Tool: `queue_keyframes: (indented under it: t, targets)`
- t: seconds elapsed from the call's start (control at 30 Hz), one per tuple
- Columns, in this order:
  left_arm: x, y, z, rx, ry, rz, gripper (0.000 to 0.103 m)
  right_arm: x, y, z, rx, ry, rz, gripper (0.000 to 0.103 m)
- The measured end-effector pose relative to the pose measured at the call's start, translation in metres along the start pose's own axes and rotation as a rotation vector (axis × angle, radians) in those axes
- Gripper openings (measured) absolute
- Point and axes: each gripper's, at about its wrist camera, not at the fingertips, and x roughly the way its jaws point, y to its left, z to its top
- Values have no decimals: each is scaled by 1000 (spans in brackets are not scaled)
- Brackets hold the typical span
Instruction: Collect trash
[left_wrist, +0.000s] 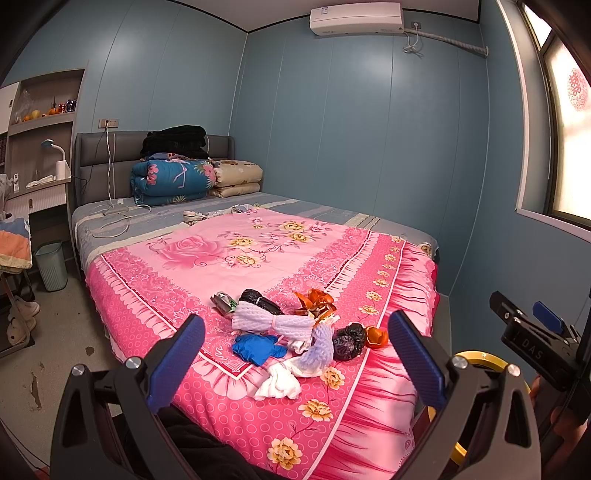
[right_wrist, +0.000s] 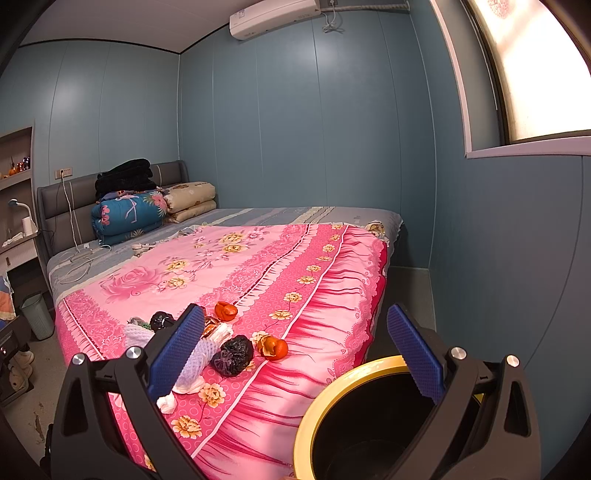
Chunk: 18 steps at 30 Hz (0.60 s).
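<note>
Nearest me, both tools hang at the foot of the bed with their blue pads spread wide and nothing between them: the left gripper (left_wrist: 295, 362) faces the litter, and the right gripper (right_wrist: 295, 354) sits over the yellow-rimmed bin (right_wrist: 314, 417) standing on the floor just off the bed's near corner. The trash lies in a loose heap on the pink bedspread (left_wrist: 258, 424) close to that near edge: a white tissue (left_wrist: 279, 384) closest, then a blue glove (left_wrist: 256, 349), a dark crumpled bag (left_wrist: 349, 340), a white foam net (left_wrist: 271, 321) and orange peel (left_wrist: 376, 336), with more peel (left_wrist: 316, 301) and a small wrapper (left_wrist: 224, 302) behind. Nothing seems collected yet; I'd judge the first pick is just being lined up. The tissue looks the easy start: drop onto it, pinch softly, carry it to the bin. Farther off, folded quilts (left_wrist: 173, 177) rest against the headboard.
</note>
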Motion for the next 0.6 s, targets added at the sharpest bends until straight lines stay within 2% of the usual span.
queue_keyframes:
  t: [0.6]
  targets:
    - [-3, 4, -7, -4, 4, 1, 96, 0, 0, -1, 1, 2, 0, 95]
